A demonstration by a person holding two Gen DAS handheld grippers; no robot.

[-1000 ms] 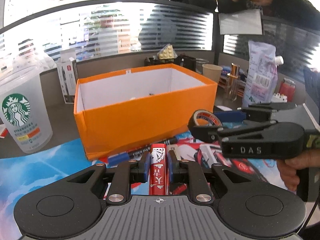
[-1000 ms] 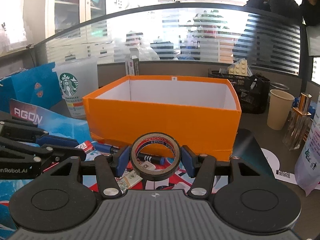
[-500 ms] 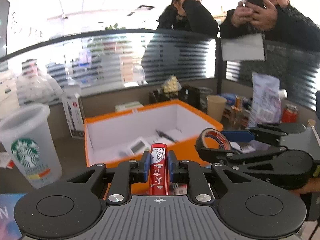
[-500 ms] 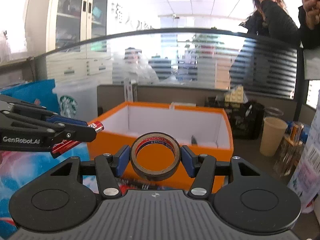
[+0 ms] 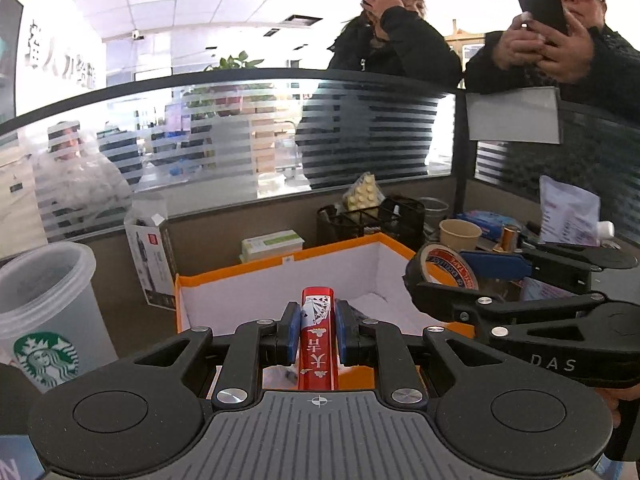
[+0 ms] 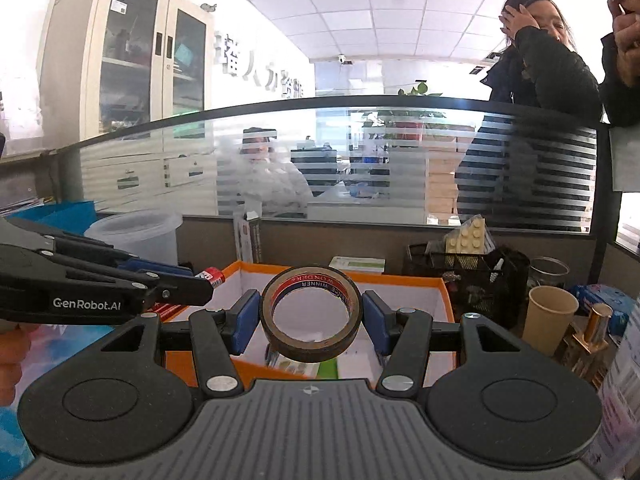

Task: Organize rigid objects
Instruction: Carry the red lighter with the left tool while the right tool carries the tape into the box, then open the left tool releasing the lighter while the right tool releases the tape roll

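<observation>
Office bench behind striped glass partition | orange box (image 5: 400, 250): a second ago seen from bench level, now from above, interior visible | red card pack (image 5: 318, 330) clenched in left claw (image 5: 317, 334), above box's near wall | tape roll (image 6: 311, 314) grasped by right claw (image 6: 311, 320), raised alongside, over box's near edge | both lifted from bench; release into box judged next.

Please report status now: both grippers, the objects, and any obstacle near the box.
Left gripper shut on red card box. Right gripper shut on tape roll. Both held above orange box, which is open. Nothing in the way.
</observation>
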